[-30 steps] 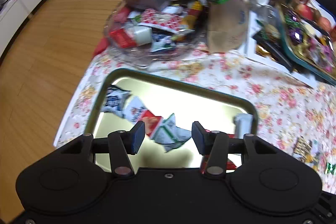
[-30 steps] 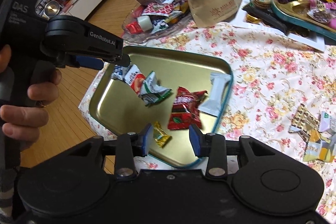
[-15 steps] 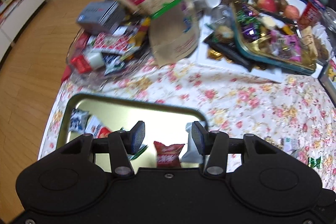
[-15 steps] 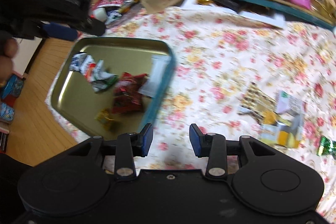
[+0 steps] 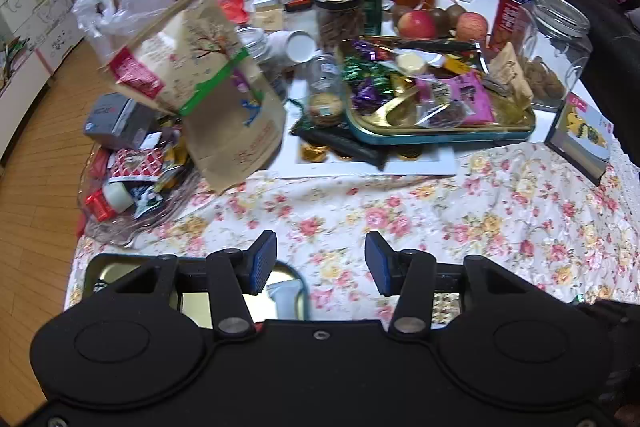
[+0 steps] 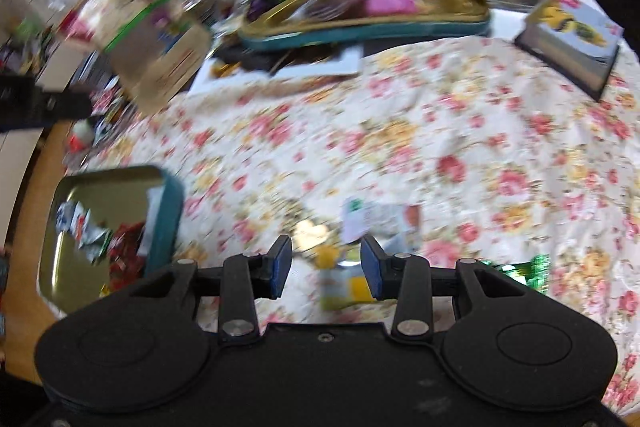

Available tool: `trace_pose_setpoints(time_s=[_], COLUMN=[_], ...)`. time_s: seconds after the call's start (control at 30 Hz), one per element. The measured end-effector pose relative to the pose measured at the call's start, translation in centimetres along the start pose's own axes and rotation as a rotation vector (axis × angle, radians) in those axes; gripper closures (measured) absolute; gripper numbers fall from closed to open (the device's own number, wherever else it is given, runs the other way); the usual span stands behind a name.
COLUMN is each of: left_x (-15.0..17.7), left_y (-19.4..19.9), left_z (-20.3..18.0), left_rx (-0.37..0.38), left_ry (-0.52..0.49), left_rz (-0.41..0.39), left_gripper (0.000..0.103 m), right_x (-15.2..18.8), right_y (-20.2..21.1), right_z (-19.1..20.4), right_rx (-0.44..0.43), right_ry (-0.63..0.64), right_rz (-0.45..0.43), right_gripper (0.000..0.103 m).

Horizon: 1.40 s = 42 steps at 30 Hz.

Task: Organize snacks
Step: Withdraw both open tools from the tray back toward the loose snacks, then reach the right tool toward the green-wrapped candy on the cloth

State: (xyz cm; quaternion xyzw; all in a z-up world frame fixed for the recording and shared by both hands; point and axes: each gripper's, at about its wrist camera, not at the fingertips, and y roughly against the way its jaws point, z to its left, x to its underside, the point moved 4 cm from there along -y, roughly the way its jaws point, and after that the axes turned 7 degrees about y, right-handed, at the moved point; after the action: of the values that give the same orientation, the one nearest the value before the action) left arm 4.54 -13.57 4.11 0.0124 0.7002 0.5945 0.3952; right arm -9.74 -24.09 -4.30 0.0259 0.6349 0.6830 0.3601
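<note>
Snacks (image 6: 362, 251): loose packets on flowered cloth near front edge of bench, just ahead of right tool (image 6: 326, 269). Likely light, crinkly, slippery film; best pinched across flat middle or crimped end, gently. Right view blurred, packet details unclear. Right tool wide, holding nothing. Left tool (image 5: 321, 263) wide, holding nothing, above front-left corner. Gold tray (image 6: 100, 187) at front-left corner: several wrapped sweets inside. Teal-rimmed tray (image 5: 440, 137) toward back: heaped candy. Glass dish (image 5: 116, 231) at left edge: mixed packets.
</note>
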Motion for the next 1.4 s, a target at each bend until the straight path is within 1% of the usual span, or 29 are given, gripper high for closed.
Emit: trace_pose_setpoints(time_s=[0.2, 0.3, 0.37, 0.43, 0.57, 0.8, 0.9, 0.97, 1.1, 1.27, 1.4], left_x=[0.3, 0.4, 0.5, 0.6, 0.6, 0.7, 0.7, 0.6, 0.7, 1.0, 1.0], left_y=[-0.4, -0.8, -0.9, -1.0, -1.0, -0.8, -0.8, -0.9, -1.0, -1.1, -1.2], left_z=[-1.9, -2.4, -2.6, -2.7, -2.8, -2.6, -2.5, -2.3, -2.2, -2.1, -1.7], left_rx=[-0.021, -0.024, -0.02, -0.018, -0.019, -0.01, -0.006, 0.007, 0.035, 0.056, 0.046], left_ry=[-0.026, -0.027, -0.02, -0.015, -0.01, -0.004, 0.002, 0.01, 0.028, 0.035, 0.036], left_rz=[-0.026, -0.01, 0.002, 0.01, 0.013, 0.012, 0.024, 0.044, 0.082, 0.114, 0.12], left_gripper=[0.048, 0.048, 0.048, 0.048, 0.048, 0.048, 0.048, 0.048, 0.048, 0.048, 0.048], right_x=[-0.6, -0.6, -0.6, -0.5, -0.3, -0.1, 0.3, 0.2, -0.6, -1.3, -1.3], right_y=[1.0, 1.1, 0.8, 0.5, -0.6, -2.0, -2.8, -3.0, -3.2, -3.9, -4.3], right_z=[-3.6, -4.4, -4.6, -5.1, -5.3, -4.1, -3.7, -3.6, -3.7, -3.7, -3.5], right_rx=[0.09, 0.135, 0.148, 0.134, 0.078, 0.055, 0.028, 0.026, 0.043, 0.048, 0.055], right_ry=[-0.075, -0.077, -0.093, -0.127, -0.172, -0.134, -0.152, -0.17, -0.2, -0.248, -0.234], right_rz=[-0.081, -0.084, -0.082, -0.057, 0.007, 0.067, 0.096, 0.094, 0.055, 0.061, 0.075], right_gripper=[0.063, 0.065, 0.066, 0.067, 0.07, 0.072, 0.074, 0.075, 0.075, 0.075, 0.075])
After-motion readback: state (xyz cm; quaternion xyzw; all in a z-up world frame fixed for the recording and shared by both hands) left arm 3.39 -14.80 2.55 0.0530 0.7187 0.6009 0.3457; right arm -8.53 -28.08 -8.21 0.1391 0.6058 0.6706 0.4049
